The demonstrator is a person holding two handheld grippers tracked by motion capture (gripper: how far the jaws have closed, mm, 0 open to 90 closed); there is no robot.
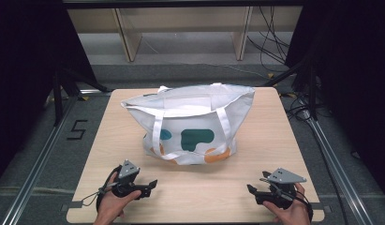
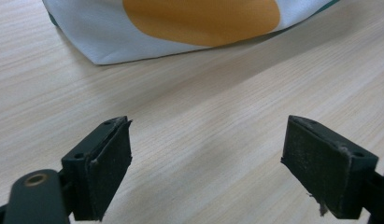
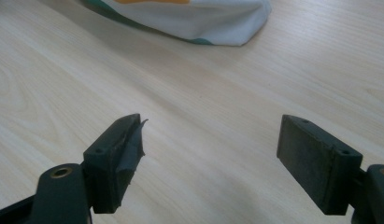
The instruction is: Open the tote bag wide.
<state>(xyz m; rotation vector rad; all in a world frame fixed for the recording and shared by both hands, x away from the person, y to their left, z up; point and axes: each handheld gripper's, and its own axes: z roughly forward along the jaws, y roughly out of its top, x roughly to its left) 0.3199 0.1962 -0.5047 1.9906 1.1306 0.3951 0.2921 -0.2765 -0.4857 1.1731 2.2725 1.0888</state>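
While both pairs of jaws gape wide on nothing, the left gripper (image 1: 151, 183) at seven o'clock and right gripper (image 1: 251, 189) at five rest low, hands behind; the tote bag (image 1: 192, 123) stands mid-table (image 1: 274, 140)

The surface (image 1: 274, 140) is pale, matt wood grain. The bag (image 1: 195, 122) is soft white cloth with orange and teal printed patches. The black jaws carry rough, frayed matt pads (image 2: 112, 168).
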